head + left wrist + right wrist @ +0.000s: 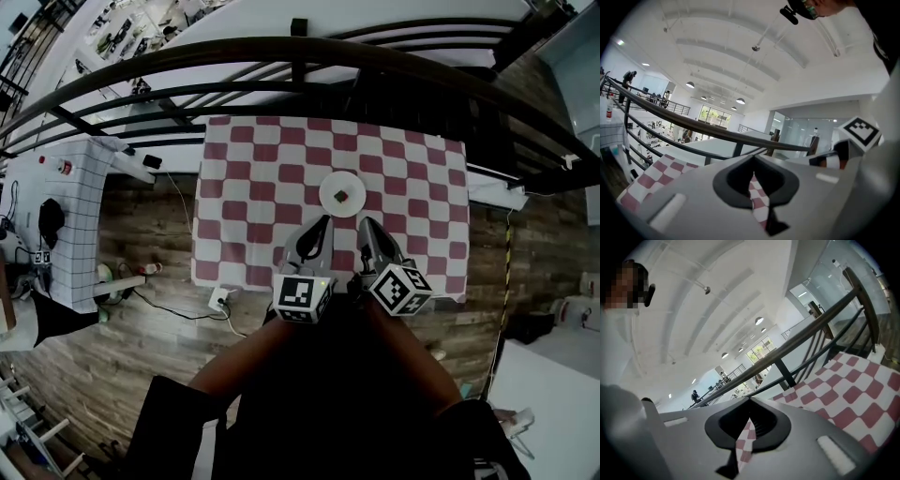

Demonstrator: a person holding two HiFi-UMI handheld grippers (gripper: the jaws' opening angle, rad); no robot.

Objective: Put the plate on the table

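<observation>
A round white plate lies on the table with the red-and-white checked cloth, near the cloth's middle. A small multicoloured object rests on the plate. My left gripper hovers just short of the plate's near edge, shut and holding nothing. Beside it, the right gripper is also shut and empty, its tips close to the plate's near right rim. In the left gripper view the jaws meet, with only a thin slit of checked cloth showing. The right gripper view shows the same closed jaws above the cloth.
A black curved railing runs behind the table. A smaller table with a white grid-patterned cloth stands at the left. A socket strip with a cable lies on the wooden floor by the table's near left corner.
</observation>
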